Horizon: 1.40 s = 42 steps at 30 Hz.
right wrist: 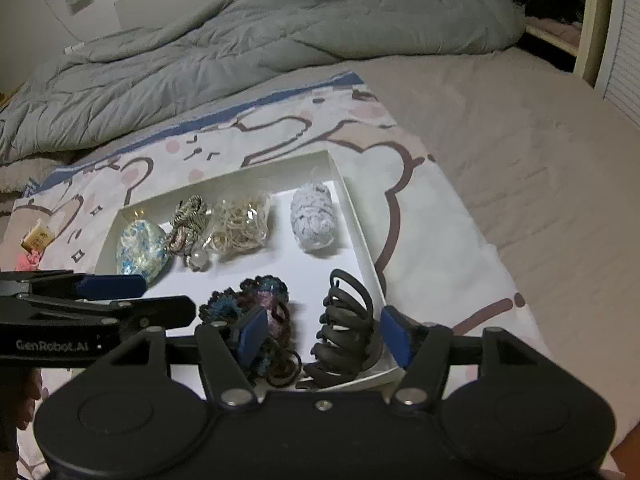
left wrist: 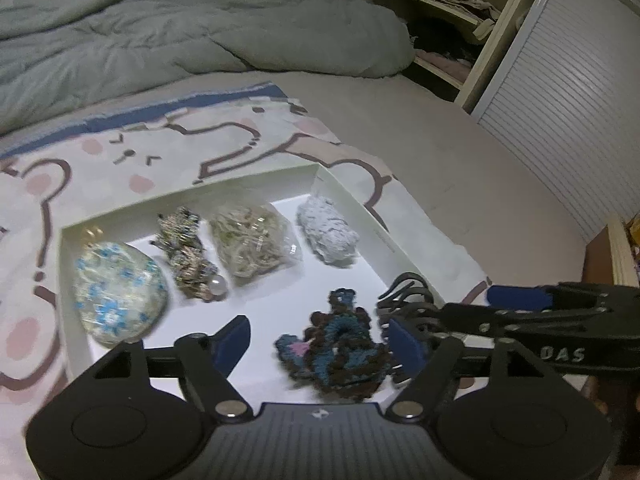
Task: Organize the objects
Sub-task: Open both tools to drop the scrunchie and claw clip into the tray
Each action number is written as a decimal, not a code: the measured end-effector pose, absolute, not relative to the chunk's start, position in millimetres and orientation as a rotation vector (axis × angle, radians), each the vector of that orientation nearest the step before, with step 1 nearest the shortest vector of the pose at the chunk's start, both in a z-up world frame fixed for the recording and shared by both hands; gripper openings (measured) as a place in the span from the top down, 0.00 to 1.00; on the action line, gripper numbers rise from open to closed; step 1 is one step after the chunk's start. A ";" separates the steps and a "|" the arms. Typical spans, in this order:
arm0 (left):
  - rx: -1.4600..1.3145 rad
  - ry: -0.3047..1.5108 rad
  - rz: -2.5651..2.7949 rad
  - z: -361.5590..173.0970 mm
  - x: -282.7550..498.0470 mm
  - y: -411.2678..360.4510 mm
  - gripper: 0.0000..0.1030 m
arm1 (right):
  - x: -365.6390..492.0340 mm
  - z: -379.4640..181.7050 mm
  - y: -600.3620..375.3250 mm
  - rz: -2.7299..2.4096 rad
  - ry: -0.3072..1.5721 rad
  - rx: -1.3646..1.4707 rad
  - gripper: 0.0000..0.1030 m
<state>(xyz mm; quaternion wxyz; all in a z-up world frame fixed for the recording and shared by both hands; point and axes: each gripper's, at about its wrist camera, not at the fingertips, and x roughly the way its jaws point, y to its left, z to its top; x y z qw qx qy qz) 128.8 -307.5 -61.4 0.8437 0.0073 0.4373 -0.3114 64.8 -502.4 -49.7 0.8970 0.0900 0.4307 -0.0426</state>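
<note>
Rumpled grey duvet [right wrist: 248,40] backs a cartoon blanket [right wrist: 432,240] bearing a white tray [right wrist: 360,216]; both grippers [left wrist: 320,340] [right wrist: 324,332] gape wide, empty.

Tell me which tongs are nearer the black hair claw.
Right. The right tongs straddle the black hair claw; the left tongs sit open beside it, over the crocheted scrunchie.

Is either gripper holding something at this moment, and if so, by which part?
Nothing is held. The left gripper is open above the dark scrunchie. The right gripper is open, its fingers either side of the black hair claw, not closed on it.
</note>
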 end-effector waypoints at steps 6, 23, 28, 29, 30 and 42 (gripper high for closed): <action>0.042 0.897 -0.625 -49.4 123.1 -289.8 0.12 | 53.5 -36.9 -495.4 -0.093 0.853 0.177 0.27; 0.043 0.843 -0.558 -27.8 111.0 -249.4 0.00 | 32.4 -14.3 -480.0 -0.129 0.779 0.127 0.02; 0.043 0.834 -0.543 -24.5 109.1 -239.5 0.00 | 27.8 -9.1 -476.7 -0.130 0.763 0.123 0.00; 0.043 0.832 -0.542 -23.8 108.9 -237.7 0.00 | 27.4 -8.4 -475.4 -0.130 0.763 0.121 0.00; 0.043 0.830 -0.541 -23.2 108.5 -235.9 0.00 | 26.9 -7.5 -474.0 -0.131 0.761 0.117 0.00; 0.022 0.822 -0.479 -17.5 113.7 -198.5 0.00 | 37.0 -6.5 -452.0 -0.117 0.763 0.120 0.00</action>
